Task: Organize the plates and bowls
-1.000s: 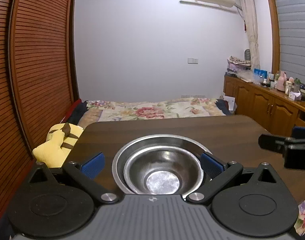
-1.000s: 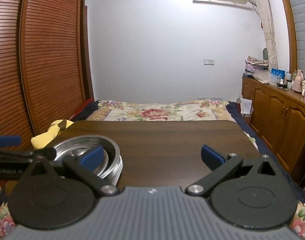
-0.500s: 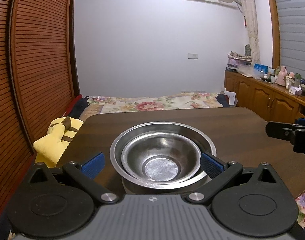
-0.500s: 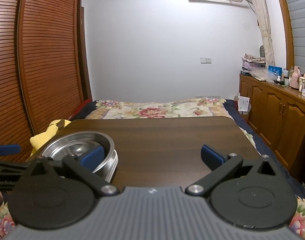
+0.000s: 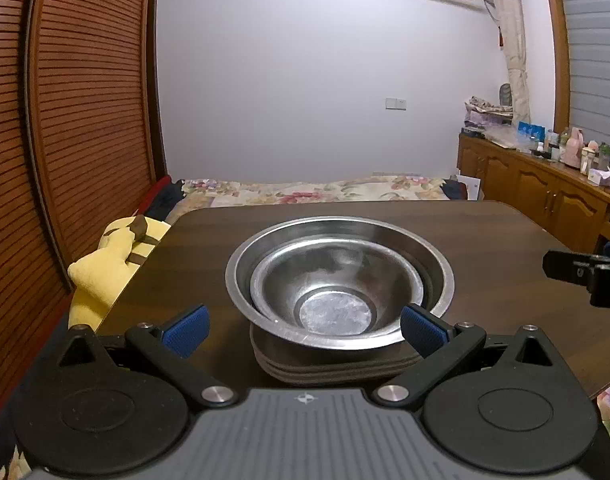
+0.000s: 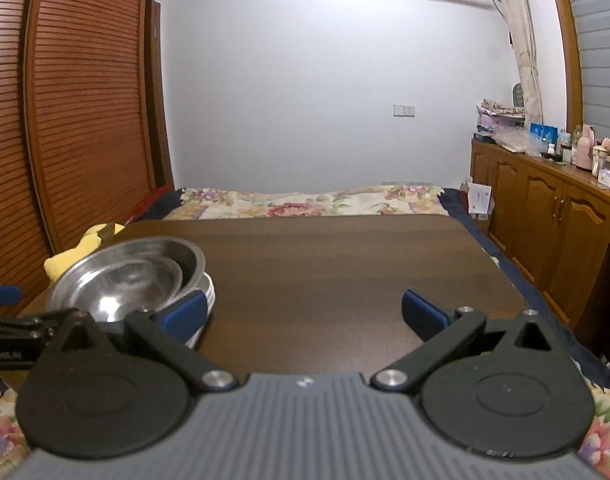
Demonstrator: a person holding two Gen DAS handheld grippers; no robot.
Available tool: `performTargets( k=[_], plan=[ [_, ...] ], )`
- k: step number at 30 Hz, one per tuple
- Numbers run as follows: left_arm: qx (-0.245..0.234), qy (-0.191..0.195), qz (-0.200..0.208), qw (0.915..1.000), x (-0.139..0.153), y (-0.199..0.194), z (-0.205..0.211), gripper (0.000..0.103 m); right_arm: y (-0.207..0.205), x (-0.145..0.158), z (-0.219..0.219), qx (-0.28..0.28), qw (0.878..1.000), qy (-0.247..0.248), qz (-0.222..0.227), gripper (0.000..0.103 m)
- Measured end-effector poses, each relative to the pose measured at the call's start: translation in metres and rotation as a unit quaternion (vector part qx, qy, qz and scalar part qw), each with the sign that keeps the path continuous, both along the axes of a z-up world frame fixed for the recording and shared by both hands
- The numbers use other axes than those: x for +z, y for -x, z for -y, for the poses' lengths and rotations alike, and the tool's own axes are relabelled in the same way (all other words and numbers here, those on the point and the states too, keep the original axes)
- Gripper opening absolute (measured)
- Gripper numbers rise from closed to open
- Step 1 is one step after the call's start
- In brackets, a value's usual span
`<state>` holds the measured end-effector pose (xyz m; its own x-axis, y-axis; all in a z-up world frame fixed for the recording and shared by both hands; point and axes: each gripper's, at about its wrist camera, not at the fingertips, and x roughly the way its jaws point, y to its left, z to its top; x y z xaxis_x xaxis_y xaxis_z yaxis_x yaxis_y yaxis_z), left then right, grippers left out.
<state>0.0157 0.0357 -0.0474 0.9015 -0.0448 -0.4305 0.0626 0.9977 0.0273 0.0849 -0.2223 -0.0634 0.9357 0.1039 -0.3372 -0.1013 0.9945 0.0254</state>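
Observation:
Two nested steel bowls (image 5: 337, 280) sit on a stack of dark plates (image 5: 337, 370) on the brown table (image 5: 485, 288). The small bowl (image 5: 333, 300) lies inside the large one. My left gripper (image 5: 303, 330) is open, its blue pads on either side of the stack's near side, not touching it. My right gripper (image 6: 303, 312) is open and empty over the table, to the right of the bowls (image 6: 125, 280) and plates (image 6: 203, 304). The right gripper's tip shows at the right edge of the left wrist view (image 5: 585, 272).
A yellow plush toy (image 5: 109, 264) lies off the table's left edge by the wooden slatted wardrobe (image 5: 65, 120). A bed with a floral cover (image 6: 313, 202) is beyond the table. A wooden cabinet (image 6: 545, 208) with bottles stands on the right.
Both grippers have drawn back and risen a little from the stack. The bowls now show farther ahead, with the plates visible under them. Both grippers stay open.

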Motion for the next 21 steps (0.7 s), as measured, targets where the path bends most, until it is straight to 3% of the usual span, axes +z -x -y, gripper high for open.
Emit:
performTargets(
  k=[21],
  plan=[
    [0.002,-0.004,-0.002,1.0000,-0.0063,0.0035,0.0041,0.103,0.0001,-0.0080,0.0102,-0.005,1.000,-0.004,-0.010,0.103]
  ],
)
